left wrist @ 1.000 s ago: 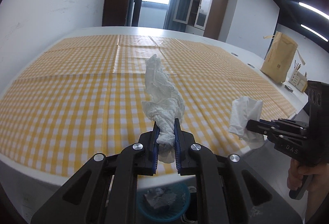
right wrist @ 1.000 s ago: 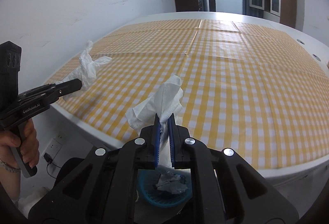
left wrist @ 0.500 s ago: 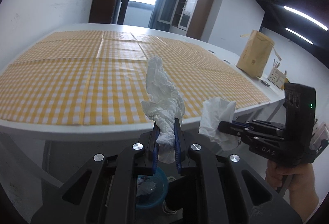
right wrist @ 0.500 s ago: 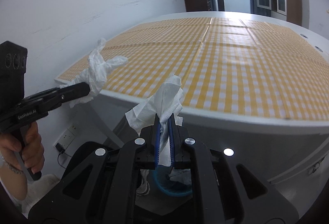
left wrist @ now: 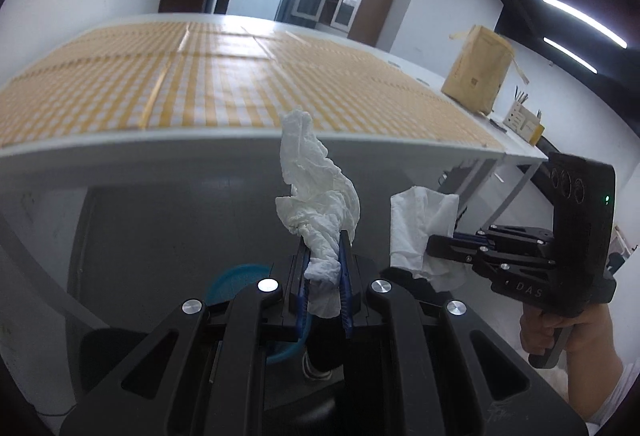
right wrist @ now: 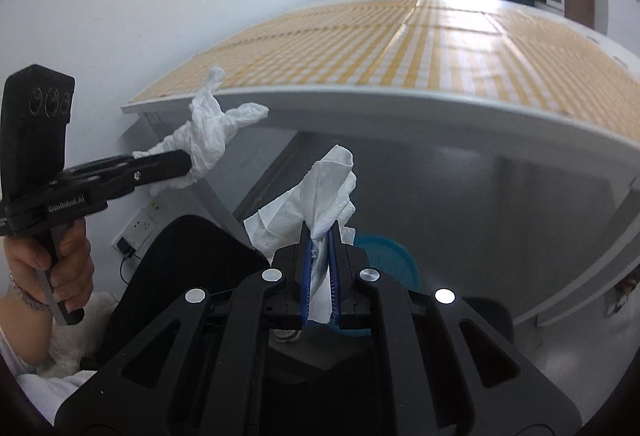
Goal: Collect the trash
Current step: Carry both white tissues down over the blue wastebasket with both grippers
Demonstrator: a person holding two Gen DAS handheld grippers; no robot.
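My left gripper (left wrist: 323, 256) is shut on a twisted white tissue (left wrist: 316, 195) that stands up from its jaws. My right gripper (right wrist: 319, 244) is shut on a folded white paper towel (right wrist: 320, 191). Both are held below and in front of the table edge. The right gripper and its towel (left wrist: 420, 228) show at the right of the left wrist view. The left gripper and its tissue (right wrist: 208, 131) show at the left of the right wrist view. A blue trash bin (left wrist: 236, 278) stands on the floor under the table, just beyond both grippers; it also shows in the right wrist view (right wrist: 384, 252).
The white table (left wrist: 160, 151) with a yellow checked cloth (left wrist: 224, 91) lies above and ahead. A brown paper bag (left wrist: 476, 75) and a pen holder (left wrist: 520, 115) stand at its far right. A dark chair (right wrist: 180, 268) and a wall socket (right wrist: 138, 228) sit at lower left.
Both grippers have dropped from table height to below the table edge, still holding their tissues. The blue bin now shows ahead rather than beneath the jaws.
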